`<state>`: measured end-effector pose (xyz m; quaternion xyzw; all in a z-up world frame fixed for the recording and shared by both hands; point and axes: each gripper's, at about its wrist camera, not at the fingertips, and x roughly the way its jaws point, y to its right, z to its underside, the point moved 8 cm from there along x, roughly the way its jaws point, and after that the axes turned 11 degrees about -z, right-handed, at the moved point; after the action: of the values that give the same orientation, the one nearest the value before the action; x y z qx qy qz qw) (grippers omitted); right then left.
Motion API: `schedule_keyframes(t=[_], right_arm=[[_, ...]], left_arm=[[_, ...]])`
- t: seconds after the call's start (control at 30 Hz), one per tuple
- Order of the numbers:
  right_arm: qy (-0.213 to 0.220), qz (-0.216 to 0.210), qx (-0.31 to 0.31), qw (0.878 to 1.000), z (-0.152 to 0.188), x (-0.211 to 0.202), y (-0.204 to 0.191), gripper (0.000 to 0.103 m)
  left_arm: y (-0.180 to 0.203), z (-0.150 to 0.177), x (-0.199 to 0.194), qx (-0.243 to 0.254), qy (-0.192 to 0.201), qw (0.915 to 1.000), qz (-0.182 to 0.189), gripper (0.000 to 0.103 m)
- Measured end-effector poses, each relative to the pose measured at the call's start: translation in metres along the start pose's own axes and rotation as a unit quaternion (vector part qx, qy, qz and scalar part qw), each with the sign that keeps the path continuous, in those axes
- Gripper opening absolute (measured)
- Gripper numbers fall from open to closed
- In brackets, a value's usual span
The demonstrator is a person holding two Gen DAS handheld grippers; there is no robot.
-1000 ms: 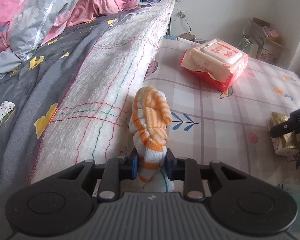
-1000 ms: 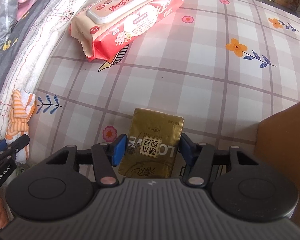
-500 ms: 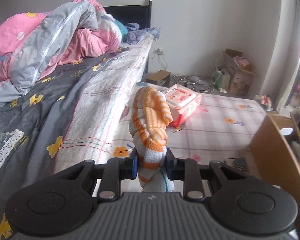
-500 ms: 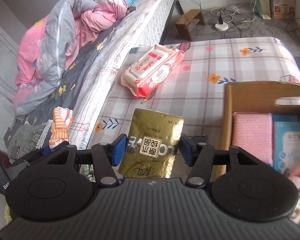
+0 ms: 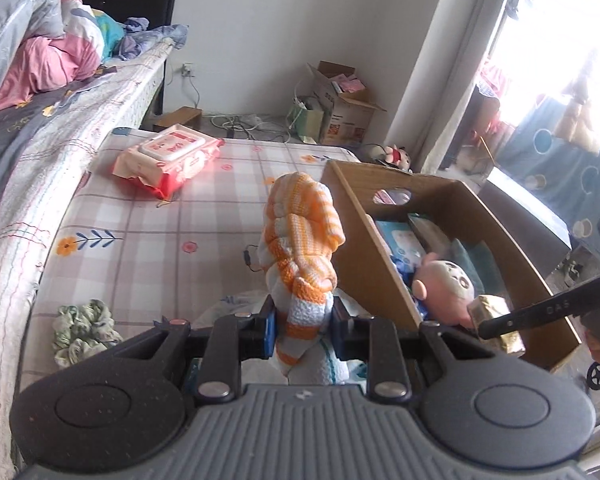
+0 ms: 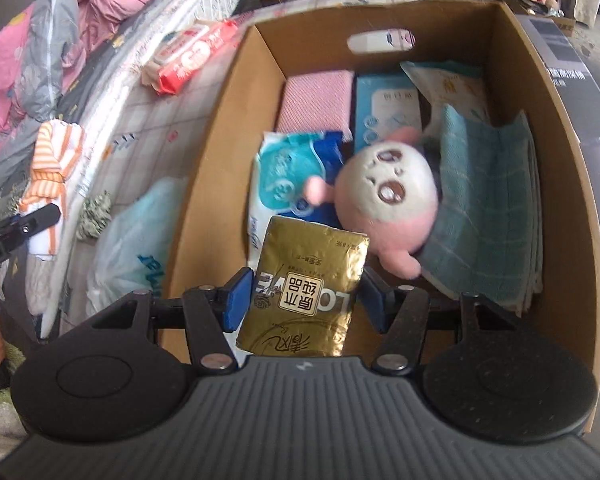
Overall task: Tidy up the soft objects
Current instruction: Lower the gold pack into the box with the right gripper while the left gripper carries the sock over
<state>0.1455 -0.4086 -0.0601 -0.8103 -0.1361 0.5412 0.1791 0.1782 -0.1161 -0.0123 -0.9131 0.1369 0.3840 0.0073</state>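
Note:
My left gripper (image 5: 303, 326) is shut on an orange-and-white striped cloth (image 5: 300, 248) and holds it upright above the checked mat, just left of the cardboard box (image 5: 364, 240). The cloth also shows in the right wrist view (image 6: 52, 160). My right gripper (image 6: 306, 300) is shut on a gold tissue pack (image 6: 306, 288) and holds it over the near end of the open box (image 6: 560, 160). The gold pack also shows in the left wrist view (image 5: 496, 320). Inside the box lie a pink-and-white plush (image 6: 384, 196), a teal towel (image 6: 488, 208), a pink cloth (image 6: 316, 100) and blue packs (image 6: 388, 112).
A red wet-wipes pack (image 5: 168, 156) lies on the checked mat (image 5: 148, 248). A green scrunched cloth (image 5: 84, 324) lies near the mat's front left. A light blue plastic bag (image 6: 136, 248) lies beside the box. The bed with quilts (image 5: 40, 92) runs along the left.
Both grippers have swung right from over the mat toward the box. The right gripper now holds the gold pack over the box interior. The left gripper has carried the striped cloth beside the box wall.

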Motion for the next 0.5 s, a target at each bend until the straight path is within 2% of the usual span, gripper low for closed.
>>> schedule_keyframes(t=[0.2, 0.3, 0.4, 0.5], right_arm=[[-0.054, -0.003, 0.012, 0.998, 0.012, 0.030, 0.019, 0.059], [-0.062, -0.027, 0.029, 0.997, 0.012, 0.029, 0.021, 0.069], [-0.023, -0.040, 0.037, 0.998, 0.005, 0.008, 0.023, 0.072], [0.049, -0.061, 0.052, 0.996, -0.003, -0.031, 0.026, 0.074]], left_arm=[[0.034, 0.014, -0.001, 0.022, -0.009, 0.9997, 0.011, 0.027], [0.050, 0.016, 0.000, 0.035, -0.012, 0.9992, 0.017, 0.027], [0.070, 0.016, 0.001, 0.052, -0.018, 0.9979, 0.034, 0.027], [0.099, 0.015, 0.006, 0.075, -0.030, 0.9946, 0.066, 0.027]])
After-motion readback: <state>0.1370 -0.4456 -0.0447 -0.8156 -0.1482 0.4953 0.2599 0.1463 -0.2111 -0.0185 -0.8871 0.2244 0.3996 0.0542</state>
